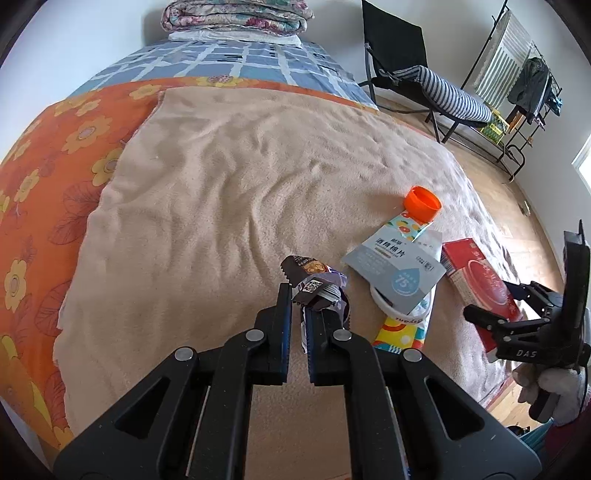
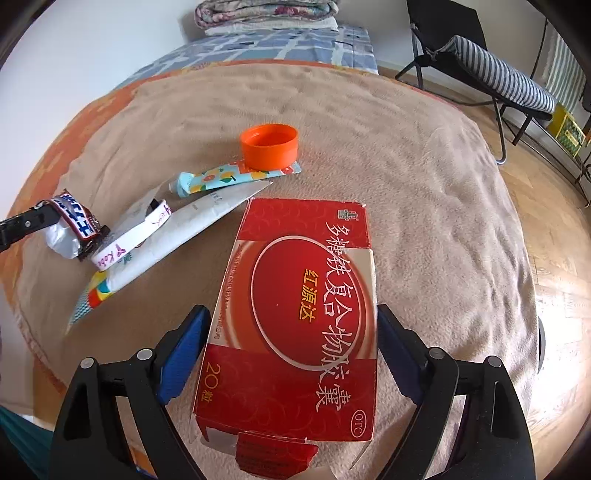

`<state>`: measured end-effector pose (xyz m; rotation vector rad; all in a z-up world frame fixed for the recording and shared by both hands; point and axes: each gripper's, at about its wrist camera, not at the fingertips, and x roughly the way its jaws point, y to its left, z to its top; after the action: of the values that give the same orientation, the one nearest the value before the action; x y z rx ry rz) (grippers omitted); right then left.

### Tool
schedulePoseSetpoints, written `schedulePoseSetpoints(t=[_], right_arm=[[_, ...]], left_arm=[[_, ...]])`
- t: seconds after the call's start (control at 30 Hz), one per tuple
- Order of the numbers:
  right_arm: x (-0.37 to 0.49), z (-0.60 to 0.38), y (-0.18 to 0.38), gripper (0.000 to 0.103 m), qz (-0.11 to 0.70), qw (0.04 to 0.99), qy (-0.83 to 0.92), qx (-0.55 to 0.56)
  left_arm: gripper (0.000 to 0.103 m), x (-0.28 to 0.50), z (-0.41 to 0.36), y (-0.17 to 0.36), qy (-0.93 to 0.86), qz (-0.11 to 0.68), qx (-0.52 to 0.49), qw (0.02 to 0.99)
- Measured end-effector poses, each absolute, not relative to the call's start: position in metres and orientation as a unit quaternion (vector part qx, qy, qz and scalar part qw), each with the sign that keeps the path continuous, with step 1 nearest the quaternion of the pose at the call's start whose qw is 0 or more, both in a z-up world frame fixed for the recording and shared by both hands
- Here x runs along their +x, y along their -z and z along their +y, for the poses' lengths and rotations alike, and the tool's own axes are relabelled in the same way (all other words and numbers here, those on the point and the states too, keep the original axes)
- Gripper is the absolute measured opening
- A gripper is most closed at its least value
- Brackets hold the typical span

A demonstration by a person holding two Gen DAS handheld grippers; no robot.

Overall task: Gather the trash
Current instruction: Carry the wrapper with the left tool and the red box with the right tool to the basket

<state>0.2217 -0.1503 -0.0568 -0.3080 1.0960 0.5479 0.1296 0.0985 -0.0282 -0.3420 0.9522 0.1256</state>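
Note:
My left gripper [image 1: 316, 291] is shut on a crumpled brown snack wrapper [image 1: 312, 284], low over the beige blanket [image 1: 221, 184]; the wrapper also shows in the right wrist view [image 2: 75, 225]. My right gripper [image 2: 293, 317] is open, its blue-padded fingers [image 2: 184, 347] on either side of a flattened red medicine box [image 2: 295, 314], not pressing it. The box also shows in the left wrist view [image 1: 476, 280]. Between them lie a grey alcohol-wipe pouch [image 1: 397, 267], a white ring band [image 2: 133, 236], a colourful tube [image 2: 229, 177] and an orange bottle cap [image 2: 269, 146].
The blanket covers a bed with an orange flowered sheet [image 1: 55, 166] and a blue checked sheet [image 1: 221, 59]; folded quilts [image 1: 236, 14] lie at its head. A folding chair with a striped cushion [image 1: 443, 92] and a clothes rack [image 1: 524, 74] stand on the wooden floor to the right.

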Motion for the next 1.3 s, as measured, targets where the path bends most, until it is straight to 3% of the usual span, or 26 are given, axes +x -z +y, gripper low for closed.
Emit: schedulePoseSetpoints(t=[0.63, 1.3], right_arm=[[0.203, -0.167, 0.019, 0.087, 0.482, 0.823, -0.277, -0.114], [0.098, -0.210, -0.016, 0.087, 0.465, 0.814, -0.336, -0.087]], left_arm=[[0.004, 0.099, 0.089, -0.012, -0.042, 0.412, -0.151, 0.898], [0.004, 0.006, 0.013, -0.016, 0.025, 0.425, -0.120, 0.897]])
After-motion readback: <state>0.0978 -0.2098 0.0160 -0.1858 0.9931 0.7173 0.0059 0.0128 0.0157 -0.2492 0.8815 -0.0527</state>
